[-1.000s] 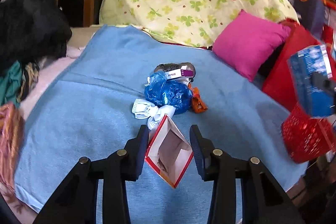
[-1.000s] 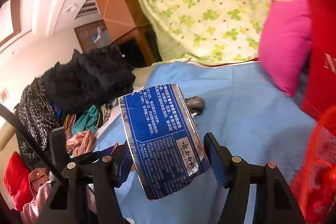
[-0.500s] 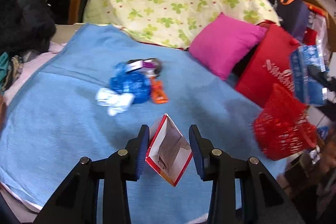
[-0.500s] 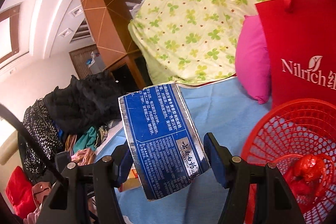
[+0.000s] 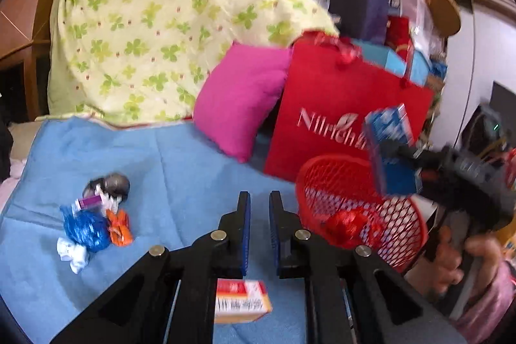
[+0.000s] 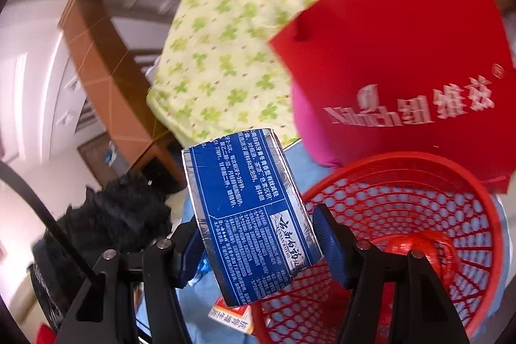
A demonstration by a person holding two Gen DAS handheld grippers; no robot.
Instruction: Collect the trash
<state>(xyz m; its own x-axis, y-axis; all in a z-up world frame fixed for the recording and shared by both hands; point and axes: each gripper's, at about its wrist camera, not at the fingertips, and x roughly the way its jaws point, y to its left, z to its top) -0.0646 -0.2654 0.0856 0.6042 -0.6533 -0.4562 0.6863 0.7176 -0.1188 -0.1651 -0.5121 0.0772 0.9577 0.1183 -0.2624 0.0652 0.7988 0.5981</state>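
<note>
The blue carton (image 6: 250, 215) is pinched across its width between the right gripper (image 6: 254, 242)'s jaws and hangs at the rim of the red mesh basket (image 6: 483, 215), tipped a little, which looks like the spot to drop it from so it lands inside with the red wrapper (image 6: 416, 247) already at the bottom. The left gripper (image 5: 258, 231) has its jaws drawn nearly together with nothing between them; a small red-and-white box (image 5: 242, 300) shows just beneath it over the blue blanket (image 5: 180, 157), short of the basket, though whether it lies there or is falling I cannot tell. More trash waits in a little heap further off on the blanket: a crumpled blue bag (image 5: 85, 229), an orange wrapper (image 5: 119, 226), a white scrap (image 5: 72, 253) and a small purple-ended box (image 5: 92, 201). The basket stands at the blanket's edge, just before a red shopping bag (image 5: 338, 118) and a pink cushion (image 5: 242, 102), handy for both hands.
</note>
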